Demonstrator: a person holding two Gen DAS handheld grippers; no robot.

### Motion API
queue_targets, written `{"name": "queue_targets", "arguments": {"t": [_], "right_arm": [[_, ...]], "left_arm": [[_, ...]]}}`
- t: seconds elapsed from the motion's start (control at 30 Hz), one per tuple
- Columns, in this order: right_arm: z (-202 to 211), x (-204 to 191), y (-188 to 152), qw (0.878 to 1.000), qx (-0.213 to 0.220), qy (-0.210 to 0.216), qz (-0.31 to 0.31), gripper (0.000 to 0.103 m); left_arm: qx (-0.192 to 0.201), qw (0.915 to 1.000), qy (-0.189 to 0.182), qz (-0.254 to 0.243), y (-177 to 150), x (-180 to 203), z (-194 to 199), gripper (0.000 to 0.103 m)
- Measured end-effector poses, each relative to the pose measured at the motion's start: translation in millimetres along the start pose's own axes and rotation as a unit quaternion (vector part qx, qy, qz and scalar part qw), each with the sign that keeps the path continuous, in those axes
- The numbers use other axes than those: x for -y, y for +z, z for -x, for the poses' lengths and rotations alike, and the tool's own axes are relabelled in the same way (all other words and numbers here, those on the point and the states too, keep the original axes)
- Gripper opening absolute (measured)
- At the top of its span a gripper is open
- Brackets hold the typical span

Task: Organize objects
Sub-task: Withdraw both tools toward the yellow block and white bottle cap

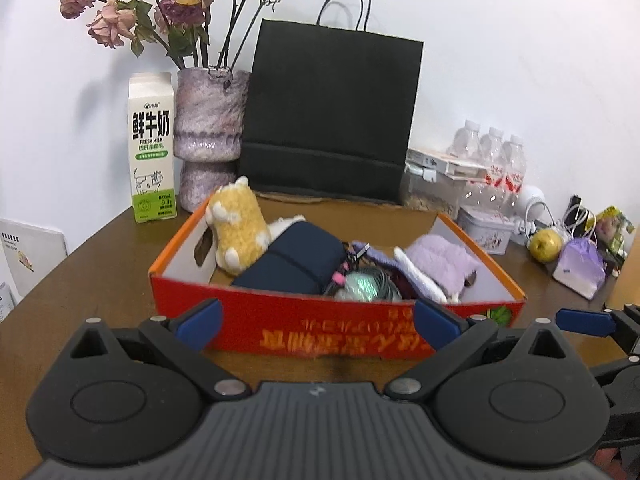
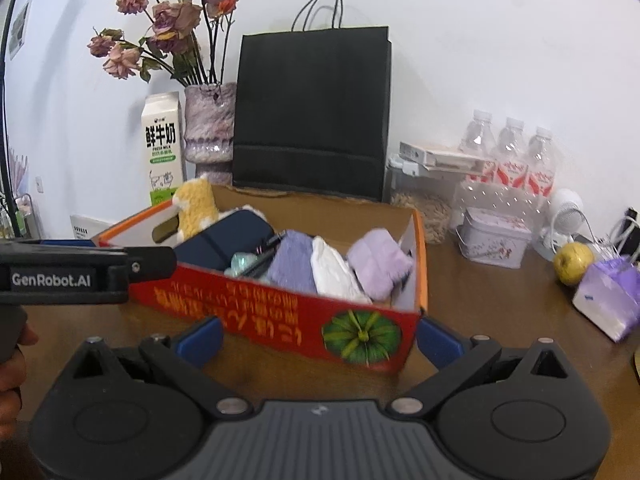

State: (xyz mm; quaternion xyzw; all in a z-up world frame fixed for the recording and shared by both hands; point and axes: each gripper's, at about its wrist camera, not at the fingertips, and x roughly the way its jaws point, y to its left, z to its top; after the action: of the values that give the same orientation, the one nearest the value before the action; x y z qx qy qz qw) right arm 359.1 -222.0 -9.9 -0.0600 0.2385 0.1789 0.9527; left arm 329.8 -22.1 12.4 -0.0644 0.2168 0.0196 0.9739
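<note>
A red and orange cardboard box (image 1: 304, 322) (image 2: 280, 312) sits mid-table. Inside lie a yellow plush toy (image 1: 238, 232) (image 2: 196, 206), a navy pouch (image 1: 292, 266) (image 2: 224, 242), a shiny teal item (image 1: 362, 286), a lavender cloth (image 2: 290, 260), a white cloth (image 2: 334, 272) and a fuzzy purple cloth (image 1: 440, 260) (image 2: 378, 264). My left gripper (image 1: 319, 326) stands open just before the box's front wall, holding nothing. My right gripper (image 2: 320, 338) is open too, empty, at the box's near right corner. Each gripper appears at the edge of the other's view: the right gripper (image 1: 584, 320), the left gripper (image 2: 152, 264).
Behind the box stand a black paper bag (image 1: 332, 120), a milk carton (image 1: 152, 148) and a vase of dried roses (image 1: 208, 128). To the right are water bottles (image 1: 496, 156), a small tin (image 1: 486, 230), an apple (image 1: 546, 244) and a purple packet (image 1: 580, 268). The wooden table (image 1: 100, 272) is brown.
</note>
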Motion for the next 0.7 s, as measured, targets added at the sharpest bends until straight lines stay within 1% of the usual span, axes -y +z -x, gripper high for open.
{"name": "queue_targets", "arguments": {"t": [0.37, 0.7], "right_arm": [[28.5, 5.6, -32.0, 1.0, -0.024, -0.006, -0.014, 0.103], [52.6, 12.2, -64.5, 0.998, -0.046, -0.011, -0.032, 0.103]], "left_arm": [[-0.05, 0.9985, -0.013, -0.017, -32.3, 12.5, 13.0, 0.103], [-0.101, 0.9944, -0.023, -0.024, -59.9, 19.2, 23.5, 0.103]]}}
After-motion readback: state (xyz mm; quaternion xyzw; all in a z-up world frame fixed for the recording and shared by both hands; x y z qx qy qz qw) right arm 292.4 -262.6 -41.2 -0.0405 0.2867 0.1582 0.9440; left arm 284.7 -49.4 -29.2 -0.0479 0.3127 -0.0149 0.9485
